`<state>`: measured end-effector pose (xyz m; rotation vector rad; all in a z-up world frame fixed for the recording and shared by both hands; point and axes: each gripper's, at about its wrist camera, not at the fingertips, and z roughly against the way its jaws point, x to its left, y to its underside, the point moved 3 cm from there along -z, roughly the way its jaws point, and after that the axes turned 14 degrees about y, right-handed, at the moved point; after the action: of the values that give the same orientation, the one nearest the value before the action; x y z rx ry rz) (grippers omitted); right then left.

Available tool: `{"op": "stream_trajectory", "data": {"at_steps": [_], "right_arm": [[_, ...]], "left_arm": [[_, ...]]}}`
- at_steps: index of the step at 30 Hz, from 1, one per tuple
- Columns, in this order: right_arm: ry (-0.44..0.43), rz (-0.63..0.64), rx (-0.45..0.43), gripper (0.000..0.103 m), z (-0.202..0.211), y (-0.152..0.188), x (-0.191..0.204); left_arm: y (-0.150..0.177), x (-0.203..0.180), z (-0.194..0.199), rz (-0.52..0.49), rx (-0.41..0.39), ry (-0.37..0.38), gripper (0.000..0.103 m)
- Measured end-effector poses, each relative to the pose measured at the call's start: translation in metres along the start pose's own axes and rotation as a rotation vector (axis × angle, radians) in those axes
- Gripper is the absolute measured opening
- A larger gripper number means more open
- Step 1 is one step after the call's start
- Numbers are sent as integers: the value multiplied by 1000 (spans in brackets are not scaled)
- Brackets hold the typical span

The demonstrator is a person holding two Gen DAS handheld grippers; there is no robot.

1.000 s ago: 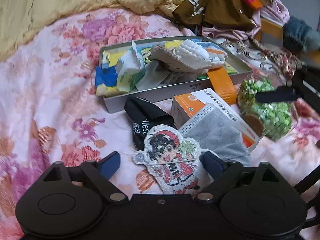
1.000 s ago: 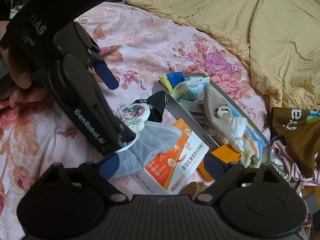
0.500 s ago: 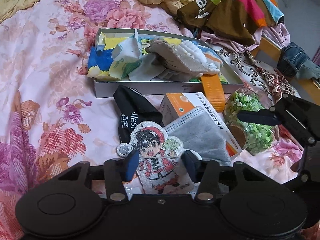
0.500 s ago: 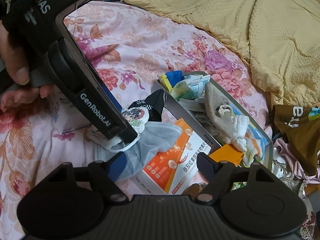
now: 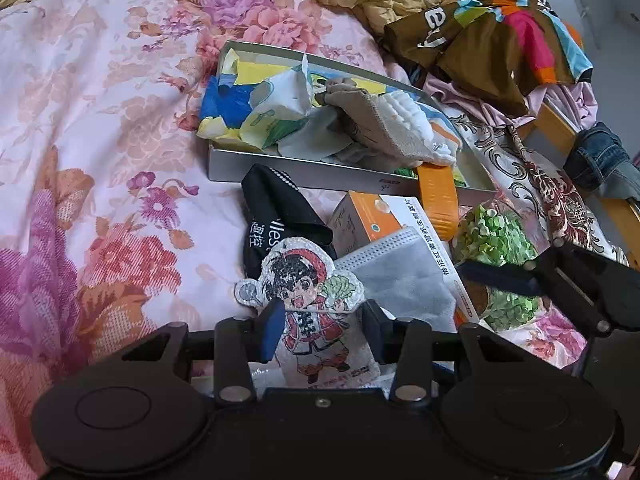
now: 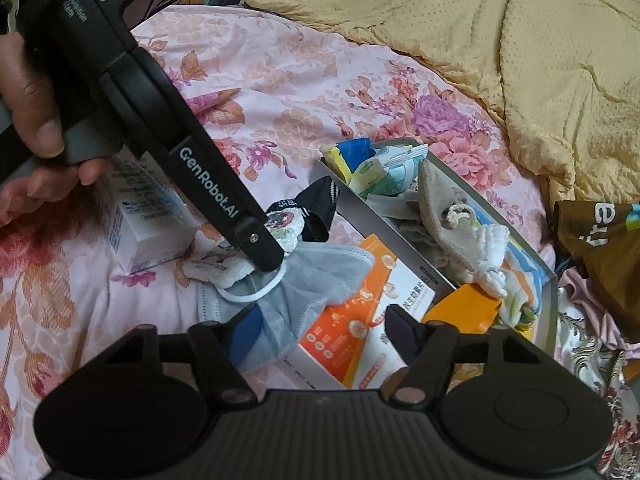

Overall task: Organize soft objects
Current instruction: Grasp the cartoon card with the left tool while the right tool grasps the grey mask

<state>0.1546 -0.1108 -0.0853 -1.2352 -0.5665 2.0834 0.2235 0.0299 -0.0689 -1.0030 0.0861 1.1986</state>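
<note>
My left gripper (image 5: pixel 320 326) has closed on a flat cartoon-boy plush patch (image 5: pixel 308 300) lying on the flowered bedspread; its pads press both sides. In the right wrist view the patch (image 6: pixel 280 226) shows under the left gripper's finger (image 6: pixel 260 252). A grey face mask (image 5: pixel 404 276) lies on an orange-and-white box (image 5: pixel 360 222) beside it. My right gripper (image 6: pixel 324 334) is open above the mask (image 6: pixel 316 280) and box (image 6: pixel 356 320). A shallow grey box (image 5: pixel 304 174) holds tissue packs, a beige cloth and white socks.
A black pouch (image 5: pixel 276 216) lies behind the patch. A bag of green bits (image 5: pixel 496 240) sits at right. A white carton (image 6: pixel 136 220) stands near the hand. A yellow blanket (image 6: pixel 500 40) and piled clothes (image 5: pixel 488 36) lie behind.
My left gripper's fingers closed from wide open onto the cartoon patch. The right gripper narrowed slightly and stays open over the mask.
</note>
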Motion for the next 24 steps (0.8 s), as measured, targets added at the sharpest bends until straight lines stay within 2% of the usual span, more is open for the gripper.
{"op": "stream_trajectory", "data": {"at_steps": [2,5,14,24], "right_arm": [[-19,-9,-2,53,0,-1,1],[-29,0,-13,42,3,-2,5],[-29,-21,-29,21,9,-5,5],[-22,3,-51,14,16,-8,11]], "left_arm": [[0,-1,3,10,8,-2,36],[-1,-3,10,28,10,-4,31],[-2,11,34,109,-8,-57,41],[-2,12,33,130,-5,-58,45]]}}
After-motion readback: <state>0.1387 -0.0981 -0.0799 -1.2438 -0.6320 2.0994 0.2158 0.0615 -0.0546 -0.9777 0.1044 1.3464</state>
